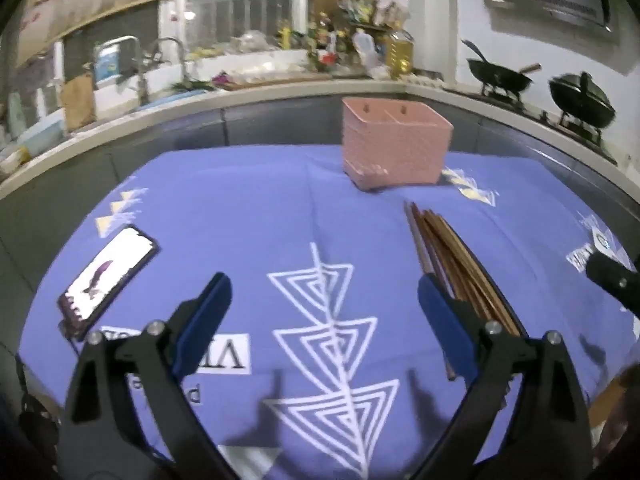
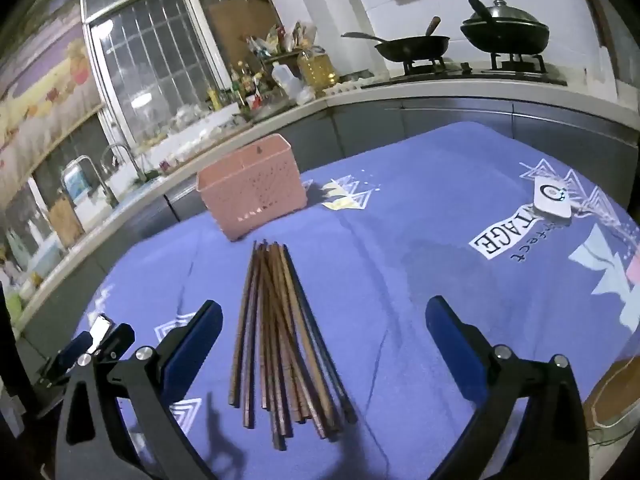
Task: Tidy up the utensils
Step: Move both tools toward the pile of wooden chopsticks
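Note:
A loose bundle of several brown wooden chopsticks [image 2: 276,340] lies on the blue patterned tablecloth [image 2: 420,248]. Behind it stands a pink perforated utensil holder [image 2: 256,196] with two compartments, upright. My right gripper [image 2: 324,316] hovers over the near ends of the chopsticks, open, with the bundle lying between and below its blue pads. In the left wrist view the chopsticks [image 1: 448,256] run past the right finger, and the pink holder [image 1: 394,148] stands at the far side. My left gripper [image 1: 324,292] is open over bare cloth, nothing between its pads.
A smartphone [image 1: 106,276] with a lit screen lies at the cloth's left. A white device [image 2: 554,200] sits at the right. Beyond the table runs a kitchen counter with a sink [image 1: 120,80], bottles [image 2: 280,72] and two woks [image 2: 460,40] on a stove.

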A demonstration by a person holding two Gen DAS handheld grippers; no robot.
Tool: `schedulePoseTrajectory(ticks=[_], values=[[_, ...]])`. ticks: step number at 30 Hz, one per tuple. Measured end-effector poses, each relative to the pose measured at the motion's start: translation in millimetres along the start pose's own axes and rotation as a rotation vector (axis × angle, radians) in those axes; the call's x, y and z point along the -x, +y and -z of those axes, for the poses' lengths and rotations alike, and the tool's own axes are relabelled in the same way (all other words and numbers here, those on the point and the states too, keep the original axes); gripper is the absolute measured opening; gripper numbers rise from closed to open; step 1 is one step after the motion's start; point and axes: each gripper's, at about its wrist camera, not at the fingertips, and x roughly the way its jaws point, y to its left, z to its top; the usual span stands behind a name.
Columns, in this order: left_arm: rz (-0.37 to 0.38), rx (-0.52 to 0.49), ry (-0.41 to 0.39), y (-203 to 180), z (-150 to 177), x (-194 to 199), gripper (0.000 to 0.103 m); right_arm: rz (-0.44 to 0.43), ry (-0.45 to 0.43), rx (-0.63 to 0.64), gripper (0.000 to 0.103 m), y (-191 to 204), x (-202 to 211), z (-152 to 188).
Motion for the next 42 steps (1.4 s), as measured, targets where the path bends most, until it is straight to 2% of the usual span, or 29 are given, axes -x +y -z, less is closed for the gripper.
schedulePoseTrajectory(ticks=[4, 5, 7, 13, 17, 22, 30, 33, 42], values=[[-0.039, -0.037, -0.033, -10, 3, 9, 0.093, -0.023, -0.013, 0.006, 0.100, 4, 1, 1], [-0.055, -0.058, -0.034, -14, 5, 10, 0.097, -0.043, -0.008, 0.011, 0.100, 6, -1, 1], [-0.075, -0.091, -0.041, -19, 7, 12, 0.097, -0.079, 0.011, 0.028, 0.100, 10, -5, 2], [-0.010, -0.108, -0.132, -19, -4, 20, 0.097, -0.043, -0.024, 0.045, 0.100, 13, -5, -7], [-0.029, -0.134, -0.176, -24, -17, 13, 0.097, -0.026, -0.046, 0.067, 0.100, 13, -7, -16], [-0.042, -0.113, -0.240, -29, -34, 7, 0.097, -0.006, -0.086, 0.168, 0.100, 23, -6, -29], [-0.075, -0.110, -0.302, -35, -49, 4, 0.097, 0.001, -0.117, 0.214, 0.100, 27, -9, -43], [-0.081, -0.098, -0.303, -33, -49, 2, 0.097, -0.005, -0.106, 0.225, 0.100, 29, -14, -43], [-0.055, -0.078, -0.223, -28, -45, -14, 0.097, -0.016, -0.065, 0.256, 0.093, 34, -32, -41]])
